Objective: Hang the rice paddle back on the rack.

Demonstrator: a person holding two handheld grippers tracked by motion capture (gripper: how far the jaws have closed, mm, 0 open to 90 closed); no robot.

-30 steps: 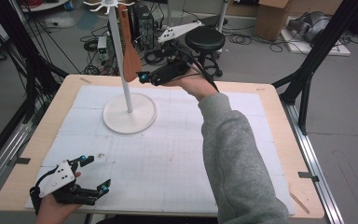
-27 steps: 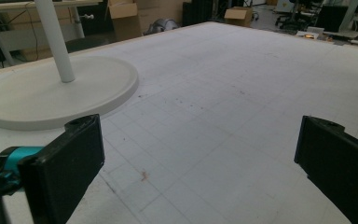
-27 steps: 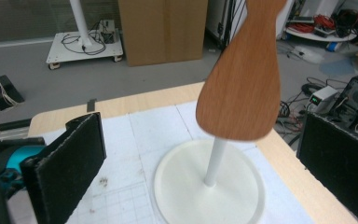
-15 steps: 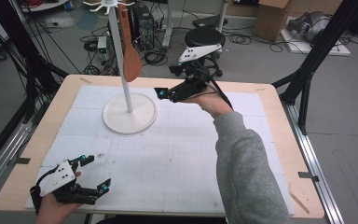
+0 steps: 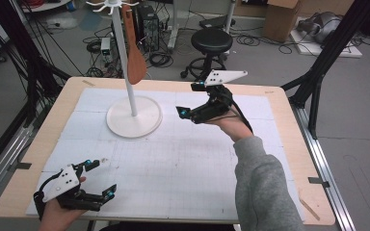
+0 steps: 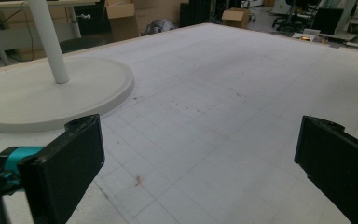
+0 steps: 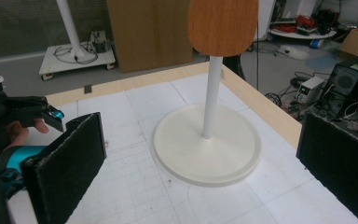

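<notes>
Hanging: spoon [image 5: 136,57] on stand [image 5: 134,118], ahead of right tongs [image 5: 189,100], well apart.
Right tongs: jaws wide, empty, raised over mat [image 5: 183,163].
Left tongs [image 5: 103,179]: jaws wide, empty, low at table's [image 5: 289,144] near edge.
Between: bare mat.
Beyond: stool [image 5: 212,41].

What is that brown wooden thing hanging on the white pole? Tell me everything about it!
It looks like a wooden spoon or spatula, reddish brown and smooth. It hangs straight down from a hook at the top of the white stand, thin handle up, wide rounded end down, close beside the pole and well above the round base. Whether it touches the pole is unclear. The right gripper, open, is off to its side, not touching it.
</notes>
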